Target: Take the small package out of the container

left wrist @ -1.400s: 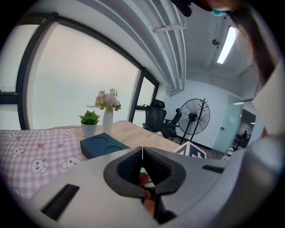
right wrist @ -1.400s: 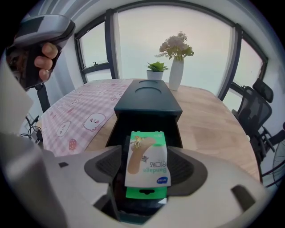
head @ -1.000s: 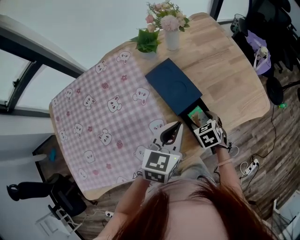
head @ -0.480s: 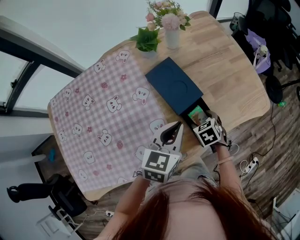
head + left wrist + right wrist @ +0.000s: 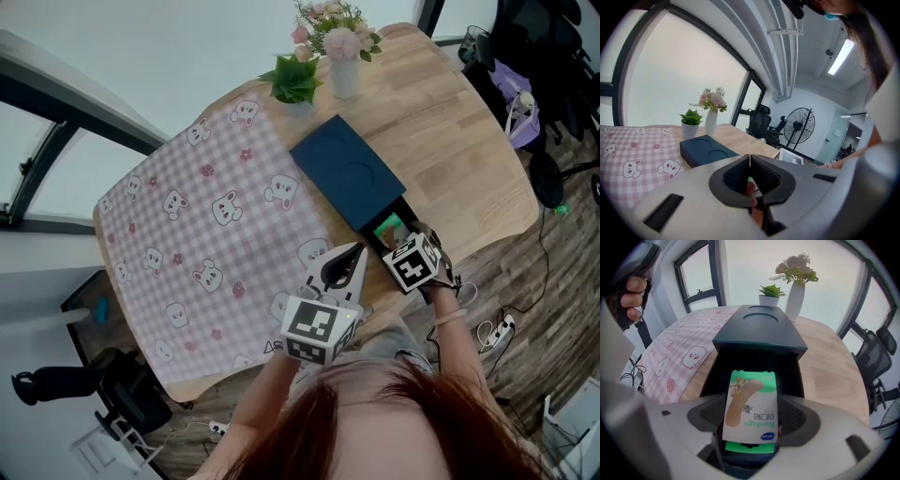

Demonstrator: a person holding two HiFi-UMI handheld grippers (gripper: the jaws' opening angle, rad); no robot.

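Observation:
A dark blue box-shaped container [image 5: 347, 174] lies on the wooden table, its black drawer [image 5: 754, 363] pulled out toward me. My right gripper [image 5: 752, 417] sits at the drawer's mouth, shut on a small green and white bandage package [image 5: 751, 406], which stands tilted up between the jaws. The head view shows the same package [image 5: 390, 228] just beyond the right gripper [image 5: 397, 244]. Another green packet [image 5: 750, 446] shows beneath it. My left gripper [image 5: 351, 253] hovers over the table's front edge, left of the drawer, shut with nothing in it [image 5: 749, 160].
A pink checked cloth with bunnies [image 5: 202, 225] covers the table's left half. A small potted plant [image 5: 295, 84] and a white vase of flowers [image 5: 342, 56] stand behind the container. Bare wood [image 5: 459, 159] lies to the right. Office chairs [image 5: 539, 56] stand beyond the table.
My right gripper has edged slightly left with the package in it. The left gripper has hardly moved.

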